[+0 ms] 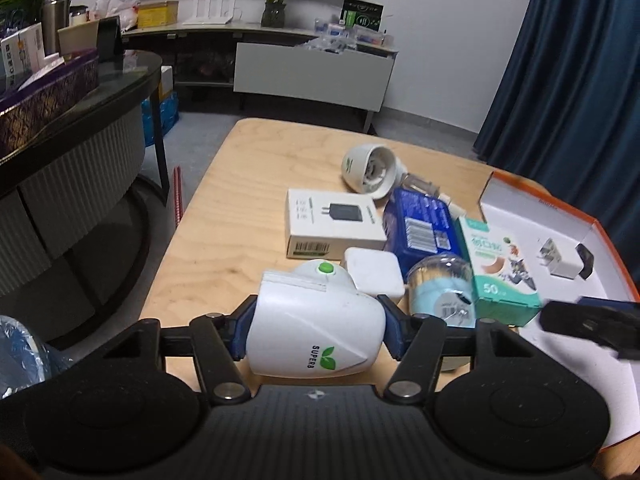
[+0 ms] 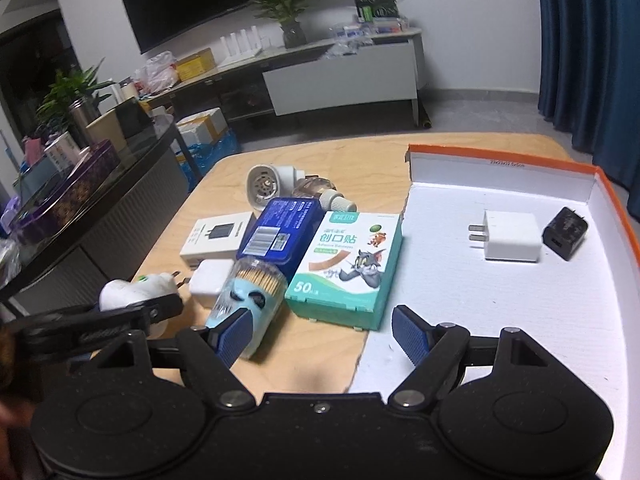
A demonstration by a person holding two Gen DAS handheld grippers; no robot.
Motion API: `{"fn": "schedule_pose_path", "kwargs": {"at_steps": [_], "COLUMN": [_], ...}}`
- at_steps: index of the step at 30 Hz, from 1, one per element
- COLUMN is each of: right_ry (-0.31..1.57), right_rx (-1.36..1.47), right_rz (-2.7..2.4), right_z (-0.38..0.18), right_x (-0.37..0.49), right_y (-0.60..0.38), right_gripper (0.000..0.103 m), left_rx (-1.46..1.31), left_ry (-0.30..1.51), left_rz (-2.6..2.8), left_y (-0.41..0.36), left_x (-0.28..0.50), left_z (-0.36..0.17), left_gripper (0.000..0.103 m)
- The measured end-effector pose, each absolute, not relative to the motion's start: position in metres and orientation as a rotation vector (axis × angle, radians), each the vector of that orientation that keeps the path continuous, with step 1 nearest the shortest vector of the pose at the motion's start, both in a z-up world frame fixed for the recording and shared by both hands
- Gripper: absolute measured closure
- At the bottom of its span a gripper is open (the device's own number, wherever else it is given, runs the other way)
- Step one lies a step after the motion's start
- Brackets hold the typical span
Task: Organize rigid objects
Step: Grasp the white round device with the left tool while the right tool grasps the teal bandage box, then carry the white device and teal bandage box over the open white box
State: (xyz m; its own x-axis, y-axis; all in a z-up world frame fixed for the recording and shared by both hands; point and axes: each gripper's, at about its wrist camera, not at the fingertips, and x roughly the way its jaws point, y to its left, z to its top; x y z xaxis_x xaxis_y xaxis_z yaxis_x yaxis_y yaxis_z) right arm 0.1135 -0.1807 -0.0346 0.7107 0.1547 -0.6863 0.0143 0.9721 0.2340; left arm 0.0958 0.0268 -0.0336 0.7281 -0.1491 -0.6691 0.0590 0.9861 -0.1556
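White plug-in device [image 1: 314, 330] clamped between left tongs [image 1: 316, 330], on wooden table [image 1: 240, 184]

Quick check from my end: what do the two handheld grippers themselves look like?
Both match: the left gripper and right gripper have matte black bodies with two round discs, black angled linkage arms on silver pivot bolts, and ribbed blue pads on the fingers. No cables or sleeves show.
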Motion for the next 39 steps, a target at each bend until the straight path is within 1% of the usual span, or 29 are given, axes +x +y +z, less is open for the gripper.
{"fn": "schedule_pose_path", "kwargs": {"at_steps": [9, 16, 17, 20, 32, 39], "right_ry": [0.895, 0.936, 0.93, 0.881, 0.72, 0.687], "right_rx": [0.208, 0.207, 0.189, 0.162, 0.136, 0.145], "right_rz": [-0.031, -0.085, -0.088, -0.091, 0.011, 0.009], "right_z": [-0.056, -0.071, -0.071, -0.065, -0.008, 0.004], "right_x": [0.177, 0.203, 0.203, 0.195, 0.126, 0.102], "right_y": [-0.173, -0.171, -0.17, -0.168, -0.172, -0.17], "right_gripper": [0.012, 0.011, 0.014, 0.019, 0.019, 0.019], "left_rx": [-0.147, -0.163, -0.167, -0.166, -0.162, -0.156], "left_ry": [0.734, 0.723, 0.721, 0.71, 0.665, 0.639], "left_rz": [-0.136, -0.152, -0.152, -0.151, -0.16, -0.164], "left_y": [0.03, 0.032, 0.033, 0.032, 0.018, 0.009], "left_x": [0.095, 0.095, 0.095, 0.095, 0.089, 0.085], "left_z": [-0.03, -0.027, -0.026, -0.022, -0.003, 0.01], "left_gripper": [0.041, 0.041, 0.041, 0.041, 0.041, 0.041]}}
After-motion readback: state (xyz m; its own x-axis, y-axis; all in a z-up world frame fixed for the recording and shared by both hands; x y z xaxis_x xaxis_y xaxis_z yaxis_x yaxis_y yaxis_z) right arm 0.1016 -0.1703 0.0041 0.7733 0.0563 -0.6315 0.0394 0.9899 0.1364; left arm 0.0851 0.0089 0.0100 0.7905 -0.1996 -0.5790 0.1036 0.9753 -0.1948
